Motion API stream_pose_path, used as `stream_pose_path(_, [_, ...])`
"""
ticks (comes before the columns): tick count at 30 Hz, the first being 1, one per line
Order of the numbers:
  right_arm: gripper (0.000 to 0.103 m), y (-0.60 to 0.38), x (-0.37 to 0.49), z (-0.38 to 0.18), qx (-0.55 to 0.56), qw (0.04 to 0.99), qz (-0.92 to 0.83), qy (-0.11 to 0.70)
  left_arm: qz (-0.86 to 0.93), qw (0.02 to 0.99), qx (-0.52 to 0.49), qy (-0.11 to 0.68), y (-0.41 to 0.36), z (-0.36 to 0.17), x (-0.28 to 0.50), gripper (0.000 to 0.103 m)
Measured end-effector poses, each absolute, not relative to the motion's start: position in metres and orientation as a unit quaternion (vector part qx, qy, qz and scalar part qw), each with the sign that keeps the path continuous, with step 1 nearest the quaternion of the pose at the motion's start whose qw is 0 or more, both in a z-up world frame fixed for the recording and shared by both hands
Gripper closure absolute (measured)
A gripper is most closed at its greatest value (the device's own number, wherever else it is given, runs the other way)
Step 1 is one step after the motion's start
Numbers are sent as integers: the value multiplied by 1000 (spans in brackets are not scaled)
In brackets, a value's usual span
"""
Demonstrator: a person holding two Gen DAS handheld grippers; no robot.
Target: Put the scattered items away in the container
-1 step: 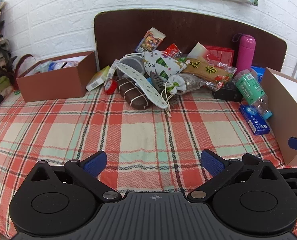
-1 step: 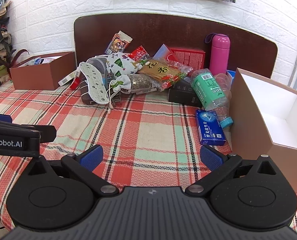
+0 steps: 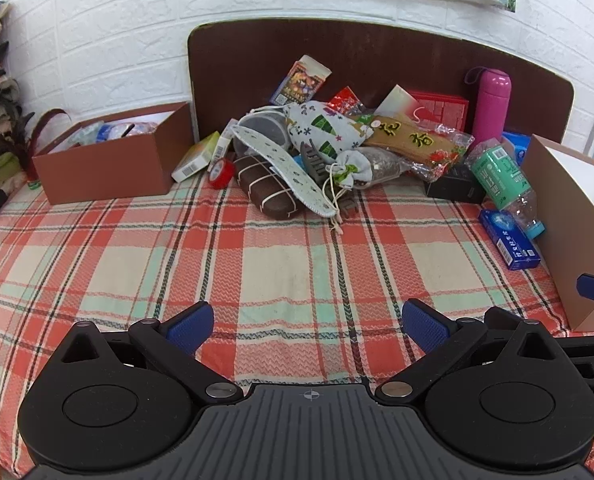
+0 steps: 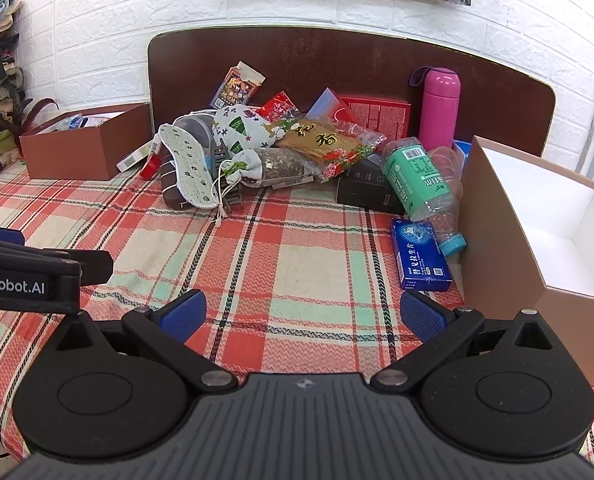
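Left gripper (image 3: 304,322) spread wide above the plaid cloth (image 3: 281,264), gripping nothing; right gripper (image 4: 303,316) likewise wide and bare, just beside the open cardboard box (image 4: 497,216). Heaped against the brown headboard (image 4: 337,56): printed drawstring pouch (image 4: 243,128), white insole (image 4: 185,164), gold snack packet (image 4: 323,142), black box (image 4: 367,192). Leaned on the open cardboard box: green-labelled bottle (image 4: 419,178); blue medicine carton (image 4: 419,254) flat just beside it; pink flask (image 4: 439,106) upright behind.
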State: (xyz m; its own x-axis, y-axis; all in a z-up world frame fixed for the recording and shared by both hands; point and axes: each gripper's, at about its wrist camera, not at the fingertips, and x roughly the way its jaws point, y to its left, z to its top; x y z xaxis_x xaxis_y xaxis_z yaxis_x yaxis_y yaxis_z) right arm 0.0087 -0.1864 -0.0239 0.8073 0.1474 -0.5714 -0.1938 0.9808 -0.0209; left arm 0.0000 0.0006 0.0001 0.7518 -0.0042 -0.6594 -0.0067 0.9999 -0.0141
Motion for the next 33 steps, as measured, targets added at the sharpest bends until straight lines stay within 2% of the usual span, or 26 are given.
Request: stream_pose_path(33, [1, -185, 19, -28, -37, 946, 90, 309, 10, 933, -10, 359, -9, -2, 8, 0])
